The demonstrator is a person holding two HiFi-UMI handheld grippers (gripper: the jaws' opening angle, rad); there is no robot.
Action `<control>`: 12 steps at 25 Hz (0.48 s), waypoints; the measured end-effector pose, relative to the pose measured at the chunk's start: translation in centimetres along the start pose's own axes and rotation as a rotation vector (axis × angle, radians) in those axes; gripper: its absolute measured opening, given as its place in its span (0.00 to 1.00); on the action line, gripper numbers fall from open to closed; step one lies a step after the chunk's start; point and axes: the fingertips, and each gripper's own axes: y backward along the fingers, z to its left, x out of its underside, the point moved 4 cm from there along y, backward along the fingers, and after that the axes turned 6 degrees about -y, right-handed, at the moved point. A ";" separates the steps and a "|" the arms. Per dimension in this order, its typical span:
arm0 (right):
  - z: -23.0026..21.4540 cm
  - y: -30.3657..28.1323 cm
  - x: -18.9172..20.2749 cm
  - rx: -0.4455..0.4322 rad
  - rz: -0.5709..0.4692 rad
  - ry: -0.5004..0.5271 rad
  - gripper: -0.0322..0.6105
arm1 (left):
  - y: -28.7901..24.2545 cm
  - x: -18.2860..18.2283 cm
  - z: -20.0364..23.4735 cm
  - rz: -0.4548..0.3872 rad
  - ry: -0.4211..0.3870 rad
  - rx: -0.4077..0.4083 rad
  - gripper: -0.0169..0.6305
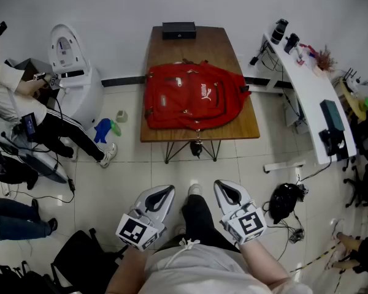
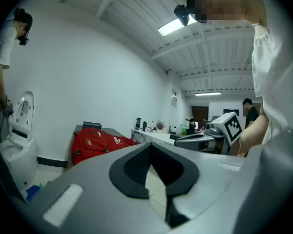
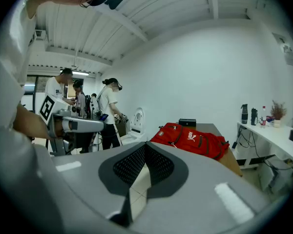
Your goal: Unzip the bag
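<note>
A red backpack (image 1: 193, 97) lies flat on a wooden table (image 1: 190, 45) ahead of me, its zips closed as far as I can see. Both grippers hang close to my body, well short of the table. My left gripper (image 1: 166, 192) has its jaws together with nothing between them, and so does my right gripper (image 1: 223, 187). In the left gripper view the backpack (image 2: 95, 143) sits far off beyond the shut left gripper (image 2: 149, 146). In the right gripper view the backpack (image 3: 190, 139) lies distant, to the right of the shut right gripper (image 3: 145, 145).
A black box (image 1: 178, 30) sits at the table's far end. A white desk (image 1: 306, 84) with gear runs along the right. A white machine (image 1: 70, 60) and a seated person (image 1: 12, 97) are at the left. Black bags (image 1: 285, 201) lie on the floor.
</note>
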 end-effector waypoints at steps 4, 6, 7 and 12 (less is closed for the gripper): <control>-3.7 -3.2 -0.6 0.001 0.022 0.014 0.06 | -3.8 -0.7 2.9 0.003 -0.010 -0.014 0.04; -6.2 -5.3 -1.3 0.004 0.042 0.041 0.06 | -6.3 -1.7 4.6 -0.002 -0.030 -0.013 0.04; -7.5 -6.4 -1.7 0.009 0.049 0.057 0.06 | -7.6 -2.3 5.4 -0.003 -0.043 -0.010 0.04; -12.6 -10.8 -3.2 0.009 0.087 0.068 0.06 | -12.7 -2.8 9.6 0.024 -0.062 -0.041 0.04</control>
